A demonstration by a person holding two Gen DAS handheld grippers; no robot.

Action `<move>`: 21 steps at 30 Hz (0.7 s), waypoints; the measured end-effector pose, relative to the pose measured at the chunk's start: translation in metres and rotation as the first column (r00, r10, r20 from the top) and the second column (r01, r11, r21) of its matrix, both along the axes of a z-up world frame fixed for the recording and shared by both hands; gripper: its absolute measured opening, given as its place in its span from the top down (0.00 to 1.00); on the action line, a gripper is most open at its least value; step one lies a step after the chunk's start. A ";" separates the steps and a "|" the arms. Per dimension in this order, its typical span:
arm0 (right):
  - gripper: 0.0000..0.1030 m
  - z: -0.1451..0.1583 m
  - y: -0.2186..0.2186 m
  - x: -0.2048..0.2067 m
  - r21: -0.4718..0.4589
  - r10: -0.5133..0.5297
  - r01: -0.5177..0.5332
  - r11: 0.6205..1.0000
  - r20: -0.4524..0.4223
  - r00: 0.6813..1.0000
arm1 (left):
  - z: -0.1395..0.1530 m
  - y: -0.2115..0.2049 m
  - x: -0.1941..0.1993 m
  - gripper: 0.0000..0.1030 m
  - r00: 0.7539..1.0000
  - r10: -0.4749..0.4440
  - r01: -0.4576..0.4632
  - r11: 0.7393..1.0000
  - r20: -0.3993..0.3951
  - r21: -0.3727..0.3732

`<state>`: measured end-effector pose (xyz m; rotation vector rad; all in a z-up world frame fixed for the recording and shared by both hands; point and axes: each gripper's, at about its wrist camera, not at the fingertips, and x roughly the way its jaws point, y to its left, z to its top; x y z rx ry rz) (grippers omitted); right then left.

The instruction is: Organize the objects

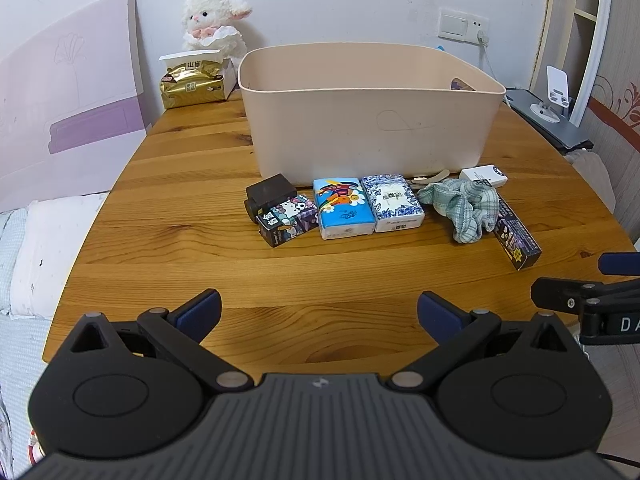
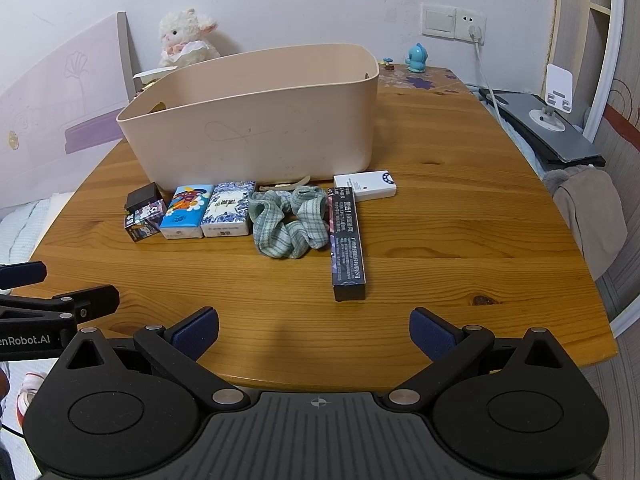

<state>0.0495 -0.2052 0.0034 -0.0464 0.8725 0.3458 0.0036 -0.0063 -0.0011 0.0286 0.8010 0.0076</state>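
- Left wrist view: a beige plastic bin (image 1: 368, 120) is seen standing toward the far edge of the wooden table (image 1: 180, 240); its inside is mostly hidden.
- A row of small things is laid along the bin's near wall: a black box (image 1: 270, 194), a cartoon-printed box (image 1: 286, 220) touching it, a blue tissue pack (image 1: 344, 208) and a blue-and-white tissue pack (image 1: 392, 202) side by side, a green plaid scrunchie (image 1: 464, 208), a white box (image 1: 484, 176) and a long dark box (image 1: 516, 240) nearest the table's right edge.
- The left gripper (image 1: 318, 314) is held wide apart over the near edge, nothing between its blue pads (image 1: 200, 312); the row lies well ahead of it; the right gripper (image 1: 580, 284) is partly seen at the right, its opening not told from here.
- Right wrist view: the same bin (image 2: 256, 136) is seen turned at an angle; the scrunchie (image 2: 288, 220) lies crumpled between the blue-and-white pack (image 2: 228, 210) and the long dark box (image 2: 347, 244), which points toward the near edge.
- The right gripper (image 2: 314, 330) is spread wide and empty; the long dark box lies just ahead of it, slightly right of centre; the white box (image 2: 364, 186) sits behind that.
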 end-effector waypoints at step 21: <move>0.00 -0.002 0.004 0.013 -0.009 0.004 -0.004 1.000 0.000 1.000 | -0.002 0.008 0.010 0.00 1.000 0.018 -0.018 1.000 -0.006 -0.009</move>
